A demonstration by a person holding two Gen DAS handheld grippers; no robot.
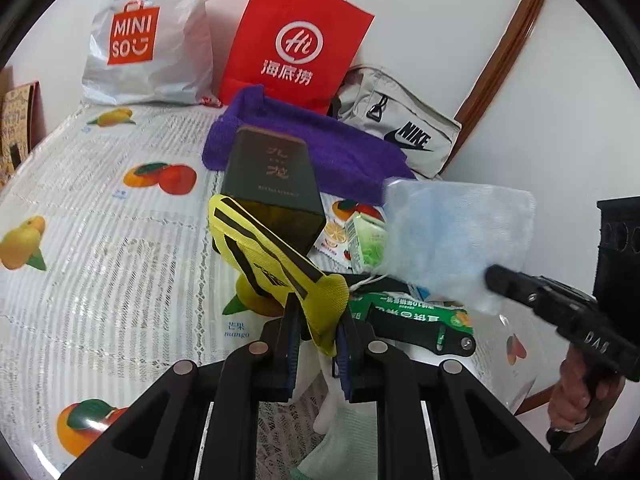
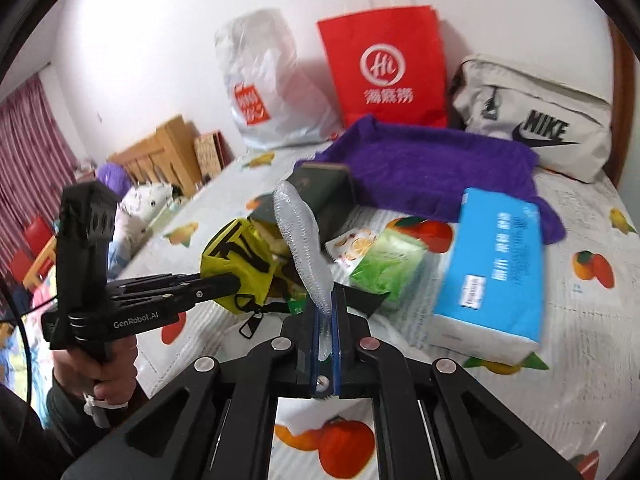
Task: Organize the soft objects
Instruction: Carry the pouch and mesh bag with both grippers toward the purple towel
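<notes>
Left hand-held gripper [image 1: 316, 320] pinches yellow sock [image 1: 276, 264] beside dark box [image 1: 272, 184].

A home bedroom: wooden headboard [image 2: 160, 148], striped curtains [image 2: 28, 140], fruit-print tablecloth [image 1: 100, 208].

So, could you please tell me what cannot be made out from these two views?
- Left wrist view: the green packet is partly hidden by the yellow sock and the left claw.
- Right wrist view: the blue tissue pack is blurred; its print is unreadable.
- Right wrist view: the dark box sits partly behind the pale cloth in the right claw.
</notes>
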